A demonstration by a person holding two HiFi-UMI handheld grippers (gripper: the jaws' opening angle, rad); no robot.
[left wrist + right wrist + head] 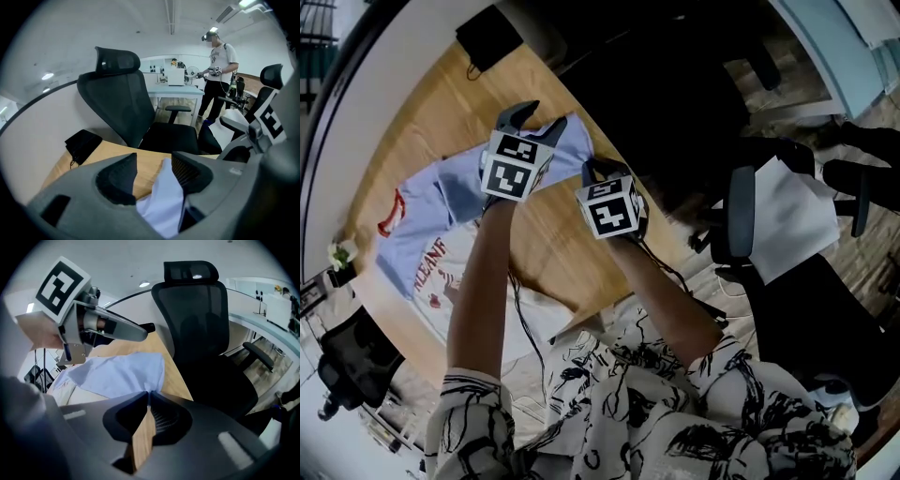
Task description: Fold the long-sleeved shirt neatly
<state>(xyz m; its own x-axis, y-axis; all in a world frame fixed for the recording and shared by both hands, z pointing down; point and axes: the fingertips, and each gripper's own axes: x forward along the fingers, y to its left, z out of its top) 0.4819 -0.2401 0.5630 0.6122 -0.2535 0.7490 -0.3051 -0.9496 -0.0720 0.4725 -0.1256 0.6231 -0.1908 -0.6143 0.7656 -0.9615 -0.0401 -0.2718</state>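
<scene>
The long-sleeved shirt (412,225), light blue with a white front and red print, lies spread on the wooden table (553,253). One blue sleeve (567,141) reaches toward the table's far edge. My left gripper (539,120) is over that sleeve. In the left gripper view its jaws (154,171) stand apart with blue cloth (164,201) between them, lying against the right-hand finger (190,171). My right gripper (595,169) sits just to the right. In the right gripper view its jaws (147,394) are closed, tips pinched on the sleeve's near edge (122,373).
A black mesh office chair (122,103) stands right behind the table's far edge (176,376). A black pouch (487,37) lies on the far corner. Another chair with white sheets (778,220) is on the right. A person (220,70) stands far off.
</scene>
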